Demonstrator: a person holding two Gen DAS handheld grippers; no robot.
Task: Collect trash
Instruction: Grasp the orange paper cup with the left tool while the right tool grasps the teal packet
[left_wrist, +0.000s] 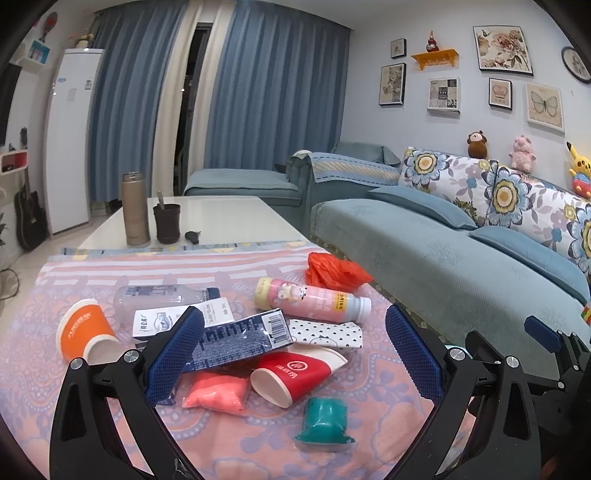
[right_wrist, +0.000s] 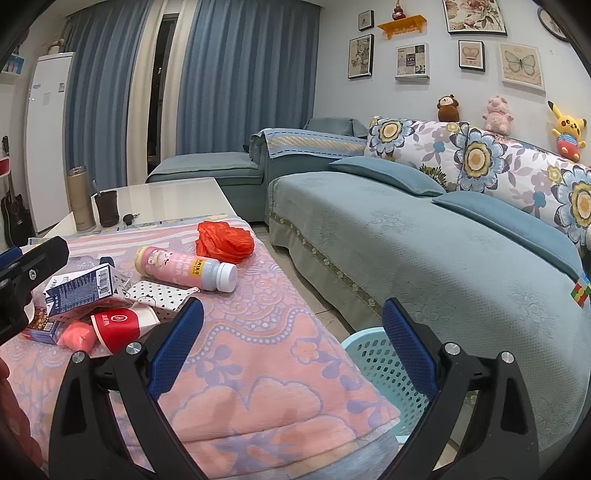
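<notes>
Trash lies on a pink patterned cloth (left_wrist: 229, 443) over the table. In the left wrist view: a red paper cup (left_wrist: 291, 376), an orange cup (left_wrist: 83, 332), a pink bottle (left_wrist: 314, 299), a clear bottle (left_wrist: 162, 297), a dark blue carton (left_wrist: 236, 341), a pink packet (left_wrist: 216, 395), a teal jelly cup (left_wrist: 325, 421), a red plastic bag (left_wrist: 334, 273). My left gripper (left_wrist: 295, 354) is open and empty above the pile. My right gripper (right_wrist: 291, 343) is open and empty over the cloth's right edge, beside a light blue mesh basket (right_wrist: 380, 365). The pink bottle (right_wrist: 184, 267) and red bag (right_wrist: 225, 240) lie ahead of it.
A white coffee table (left_wrist: 221, 218) behind holds a gold flask (left_wrist: 135, 210), a dark cup (left_wrist: 167, 223) and keys (left_wrist: 192, 236). A blue sofa (right_wrist: 424, 251) runs along the right, with a narrow floor gap between it and the table.
</notes>
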